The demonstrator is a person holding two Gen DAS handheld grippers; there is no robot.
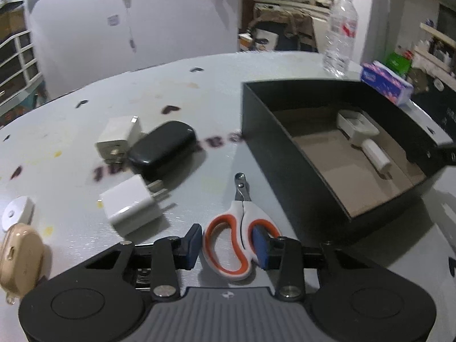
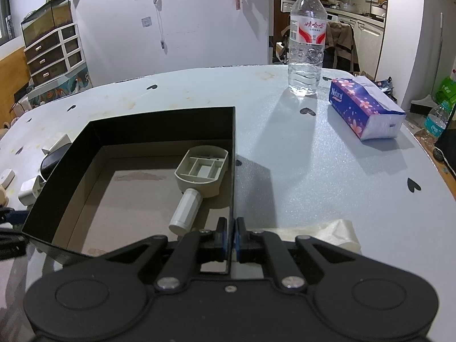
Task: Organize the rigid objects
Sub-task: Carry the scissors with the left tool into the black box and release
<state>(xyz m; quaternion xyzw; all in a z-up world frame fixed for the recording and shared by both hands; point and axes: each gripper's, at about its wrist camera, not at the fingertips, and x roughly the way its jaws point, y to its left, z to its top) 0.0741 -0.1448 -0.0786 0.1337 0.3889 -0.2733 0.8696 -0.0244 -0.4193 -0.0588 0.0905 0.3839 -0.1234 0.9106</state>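
Note:
My left gripper [image 1: 228, 245] is open, its fingers on either side of the white-and-orange handles of a nail clipper [image 1: 238, 228] lying on the table. My right gripper [image 2: 231, 239] is shut on the right wall of the black box [image 2: 232, 171]. The box [image 1: 285, 154] holds a cream plastic handled part [image 2: 199, 176], also seen in the left wrist view [image 1: 362, 136]. On the table left of the box lie two white chargers [image 1: 131, 202] [image 1: 118, 136], a black case [image 1: 164, 145], a white round tag [image 1: 15, 209] and a beige case [image 1: 18, 256].
A water bottle [image 2: 306, 42] and a tissue pack [image 2: 364, 108] stand at the table's far right. A crumpled tissue [image 2: 339, 232] lies by my right gripper. The table's right edge runs close to the tissue pack.

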